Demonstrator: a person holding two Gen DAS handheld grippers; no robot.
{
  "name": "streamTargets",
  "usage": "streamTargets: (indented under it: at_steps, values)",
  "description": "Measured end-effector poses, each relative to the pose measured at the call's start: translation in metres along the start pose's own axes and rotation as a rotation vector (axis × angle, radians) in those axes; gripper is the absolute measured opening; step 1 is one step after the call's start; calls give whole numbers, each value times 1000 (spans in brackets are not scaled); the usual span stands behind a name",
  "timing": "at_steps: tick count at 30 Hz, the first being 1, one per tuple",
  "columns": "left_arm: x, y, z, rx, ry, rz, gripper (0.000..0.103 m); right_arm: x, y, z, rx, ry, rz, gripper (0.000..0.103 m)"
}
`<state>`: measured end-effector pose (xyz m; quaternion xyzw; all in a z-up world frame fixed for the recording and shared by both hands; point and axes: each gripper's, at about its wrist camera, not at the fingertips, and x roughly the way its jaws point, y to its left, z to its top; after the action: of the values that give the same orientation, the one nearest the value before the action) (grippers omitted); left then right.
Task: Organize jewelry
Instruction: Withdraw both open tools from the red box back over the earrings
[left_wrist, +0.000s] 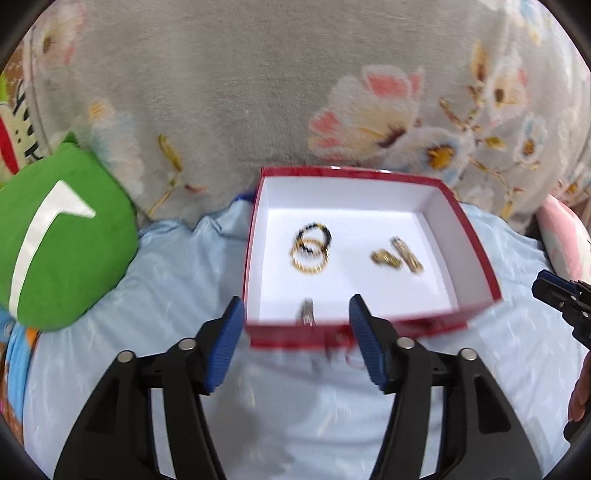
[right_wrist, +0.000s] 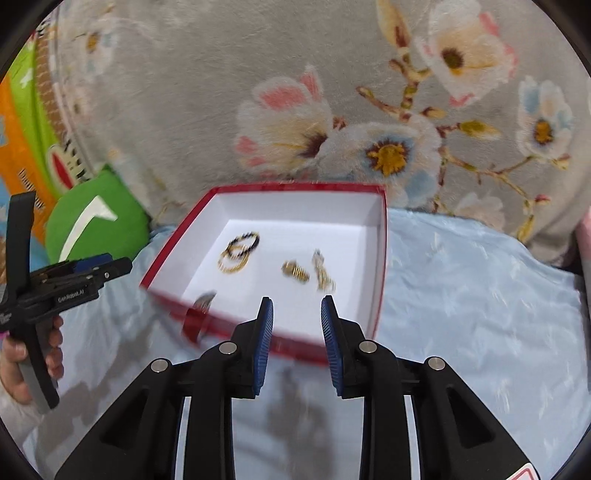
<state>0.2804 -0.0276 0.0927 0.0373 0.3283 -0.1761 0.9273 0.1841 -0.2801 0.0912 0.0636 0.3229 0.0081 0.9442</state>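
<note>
Box: red box (left_wrist: 476, 236), white inside, lid off, sits on pale blue sheet (left_wrist: 166, 280) toward the sheet's far edge, up against grey floral blanket (left_wrist: 229, 92).
Jewelry far-left: gold bangle (left_wrist: 309, 259) w/ dark beaded loop (left_wrist: 314, 236) overlapping it, nr box's far-left corner.
Jewelry mid-right: small gold lump (left_wrist: 384, 257), touching or just beside a longer gold piece (left_wrist: 407, 254); too blurred to name either.
Jewelry near wall: silver ring-like piece (left_wrist: 307, 312) tight against box's near wall, left of centre.
L gripper: left gripper (left_wrist: 297, 334) w/ fingers wide apart, nothing btwn them, tips straddling box's near wall right over the silver piece.
R gripper: right gripper (right_wrist: 296, 328) w/ fingers apart but narrower, empty, tips at near wall toward box's near-right corner.
Other stuff: green cushion (left_wrist: 62, 236) off box's left side, not in the way.
Stage (guess): most items look already in; sheet shows no loose jewelry, though grippers hide part of it.
Risk 1: box is light card on soft bedding; a finger catching the near wall could tip or shove it & spill items.
Risk 2: silver piece hugs the wall; a finger has little room on the wall side, so a pinch may slip off or grab card instead.
Risk 3: bangle + beaded loop overlap; lifting one may drag the other.
Risk 4: both views smeared, so aim at tiny items is shaky; both grippers at same wall could bump.
</note>
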Motion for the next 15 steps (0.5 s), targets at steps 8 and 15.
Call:
streamTargets:
  at_steps: [8, 15]
  values:
    - [-64, -20, -89, 44, 67, -21, 58, -62, 9, -119, 33, 90, -13, 26]
    - [-81, -42, -162, 17, 146, -67, 58, -72, 25, -190, 80, 151, -9, 26]
